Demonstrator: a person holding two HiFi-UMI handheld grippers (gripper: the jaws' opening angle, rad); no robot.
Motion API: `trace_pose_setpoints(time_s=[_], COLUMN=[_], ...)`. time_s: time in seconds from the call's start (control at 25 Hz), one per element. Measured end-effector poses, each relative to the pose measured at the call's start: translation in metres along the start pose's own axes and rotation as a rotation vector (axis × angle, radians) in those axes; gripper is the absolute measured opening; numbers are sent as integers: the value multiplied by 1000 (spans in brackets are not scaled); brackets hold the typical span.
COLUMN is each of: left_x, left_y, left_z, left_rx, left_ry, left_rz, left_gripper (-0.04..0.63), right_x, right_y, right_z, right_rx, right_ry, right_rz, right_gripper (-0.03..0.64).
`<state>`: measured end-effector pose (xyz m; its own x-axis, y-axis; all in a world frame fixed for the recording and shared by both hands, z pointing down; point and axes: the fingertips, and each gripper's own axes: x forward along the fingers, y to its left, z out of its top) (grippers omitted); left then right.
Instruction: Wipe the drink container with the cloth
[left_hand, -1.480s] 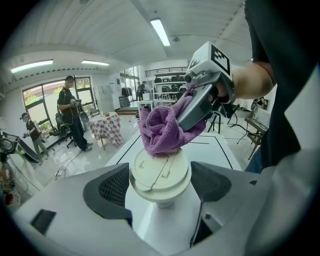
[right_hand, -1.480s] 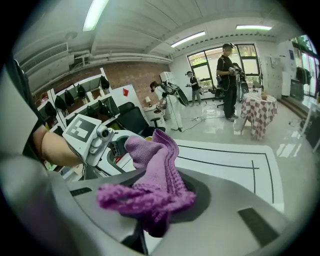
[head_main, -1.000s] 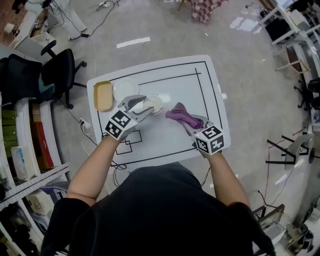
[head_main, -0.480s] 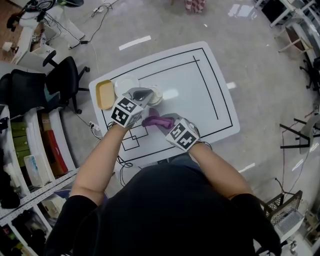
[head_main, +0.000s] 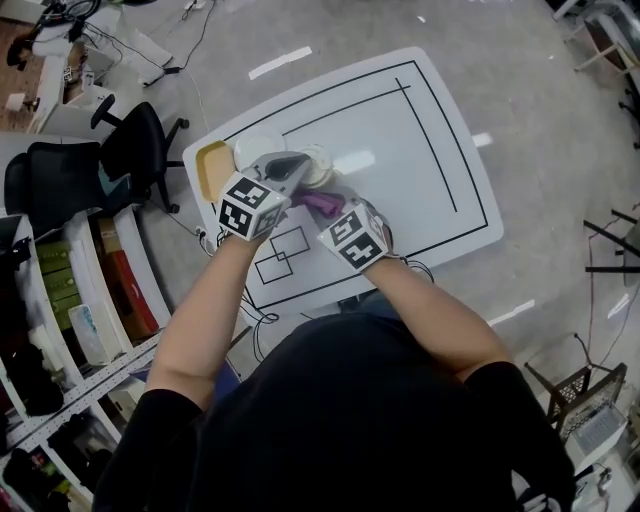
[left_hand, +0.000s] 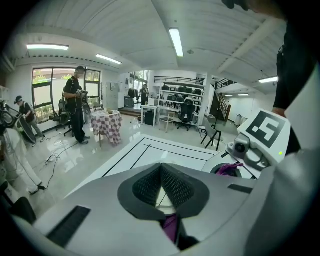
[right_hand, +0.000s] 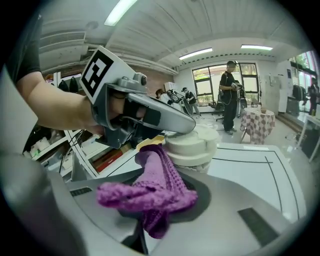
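From the head view, the drink container (head_main: 314, 166) stood toward the left end of the tabletop (head_main: 420, 130), near a yellow tray (head_main: 209, 170) and a white plate (head_main: 255, 148). The left claw (head_main: 298, 165) lay over its top and the right claw (head_main: 338, 210) just below it carried the purple cloth (head_main: 322, 203); the container's body was mostly covered there, so its shape stayed unclear. In the left gripper view the left claw (left_hand: 161, 170) was clenched, tips met, with a pale sliver and a purple strip showing in the gap behind them; whether it nipped some thin part of the lid I could not tell. In the right gripper view the right claw was clamped on the cloth (right_hand: 150, 192), whose raised end touched the container (right_hand: 192, 145) under its stepped cream lid. The cloth looked a soft, loose knit, likely to flop, and best pinched in a bunch as here; the container seemed light, smooth plastic, apt to slide or tip, so steadying it at the lid made sense. Its lower half was hidden behind the cloth
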<state>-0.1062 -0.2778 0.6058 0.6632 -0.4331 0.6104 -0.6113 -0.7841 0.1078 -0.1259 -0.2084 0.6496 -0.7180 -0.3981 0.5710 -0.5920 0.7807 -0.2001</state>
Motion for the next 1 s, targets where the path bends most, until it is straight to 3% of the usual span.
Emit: trace_pose_setpoints(time_s=[0.2, 0.36, 0.64, 0.8, 1.0], left_x=[2, 3, 5, 5, 6], left_y=[1, 1, 4, 5, 3], left_z=[1, 2, -5, -6, -6], left_rx=[12, -3, 12, 17, 33], left_ry=[-18, -41, -51, -54, -42], left_rz=[5, 9, 28, 32, 34], left_gripper=[21, 21, 21, 21, 21], right_x=[18, 39, 63, 64, 30], right_y=[-16, -27, -43, -41, -17], right_z=[-20, -52, -93, -95, -94], right_rx=[69, 139, 168, 173, 135], right_ry=[19, 99, 238, 241, 194], right_rz=[-15, -22, -49, -43, 32], right_gripper=[77, 77, 77, 77, 77])
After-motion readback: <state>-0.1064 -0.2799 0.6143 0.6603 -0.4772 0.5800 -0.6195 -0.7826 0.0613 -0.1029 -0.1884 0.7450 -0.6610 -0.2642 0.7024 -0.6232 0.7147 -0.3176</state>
